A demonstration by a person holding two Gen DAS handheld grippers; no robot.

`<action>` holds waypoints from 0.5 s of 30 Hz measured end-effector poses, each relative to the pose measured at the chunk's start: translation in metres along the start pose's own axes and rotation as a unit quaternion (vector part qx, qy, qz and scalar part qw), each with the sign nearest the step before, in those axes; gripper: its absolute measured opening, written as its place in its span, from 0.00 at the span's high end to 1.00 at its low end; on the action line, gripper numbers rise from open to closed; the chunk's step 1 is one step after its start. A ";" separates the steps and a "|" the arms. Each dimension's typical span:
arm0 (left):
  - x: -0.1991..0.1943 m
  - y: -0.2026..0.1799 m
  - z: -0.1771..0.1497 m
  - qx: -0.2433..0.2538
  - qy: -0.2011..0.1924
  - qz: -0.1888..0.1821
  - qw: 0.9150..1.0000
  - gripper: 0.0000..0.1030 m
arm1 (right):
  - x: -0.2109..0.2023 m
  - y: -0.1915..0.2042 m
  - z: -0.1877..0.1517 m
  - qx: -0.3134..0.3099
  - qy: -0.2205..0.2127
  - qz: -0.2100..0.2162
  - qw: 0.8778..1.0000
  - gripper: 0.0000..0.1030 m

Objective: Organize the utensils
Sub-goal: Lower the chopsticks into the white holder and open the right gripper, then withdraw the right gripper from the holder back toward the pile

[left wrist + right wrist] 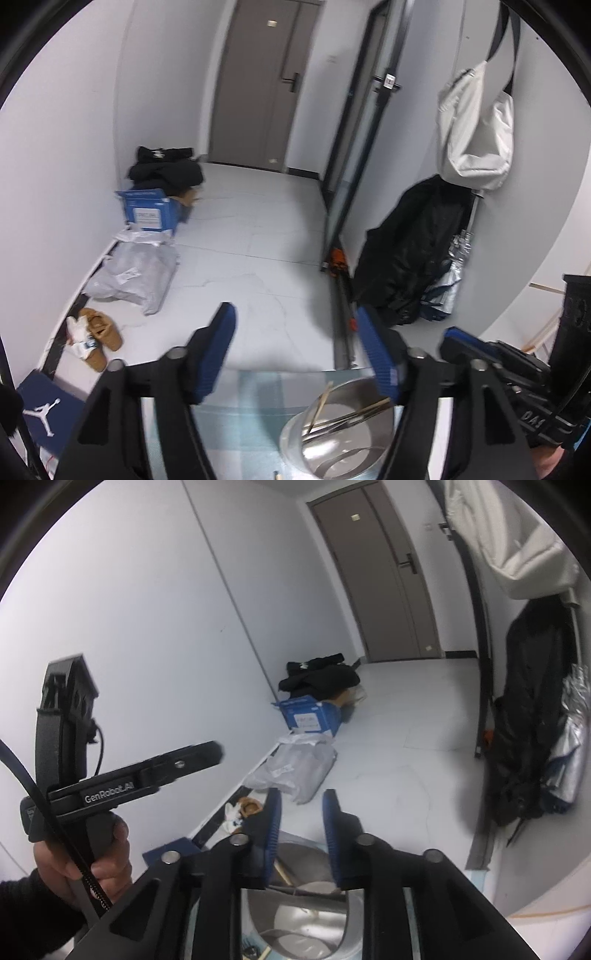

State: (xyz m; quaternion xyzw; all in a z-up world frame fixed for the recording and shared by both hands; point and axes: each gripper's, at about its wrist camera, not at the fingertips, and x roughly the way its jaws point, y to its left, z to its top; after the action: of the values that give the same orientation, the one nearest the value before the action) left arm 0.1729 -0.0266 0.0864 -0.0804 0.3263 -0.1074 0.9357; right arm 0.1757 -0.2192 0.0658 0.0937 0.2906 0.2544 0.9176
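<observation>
Since the chopsticks (347, 413) already sat in the steel container (332, 443) on the glass table (251, 391), most looked done; left gripper (295, 347) gaped wide, right gripper (301, 834) narrowly parted, both empty.

We see a home entryway: a grey front door (266, 85), slippers (101, 338) on the tiled floor (251, 236), a coat (413, 254) and bag (476, 125) hung up, delivery parcels (136, 269).
</observation>
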 end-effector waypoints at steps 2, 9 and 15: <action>-0.006 0.001 -0.003 -0.002 -0.006 0.020 1.000 0.21 | -0.008 0.003 -0.002 0.004 -0.009 -0.006 1.000 0.67; -0.037 0.000 -0.015 -0.011 -0.033 0.056 0.998 0.08 | -0.036 0.024 -0.014 0.006 -0.046 -0.012 0.999 0.48; -0.061 -0.005 -0.030 0.002 -0.070 0.079 0.994 0.01 | -0.064 0.051 -0.030 -0.008 -0.079 -0.016 0.997 0.27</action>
State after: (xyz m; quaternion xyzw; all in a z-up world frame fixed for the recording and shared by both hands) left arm 0.1060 -0.0186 0.1004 -0.0602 0.2650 -0.0279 0.9620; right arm 0.0922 -0.2080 0.0883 0.1015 0.2167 0.2338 0.9424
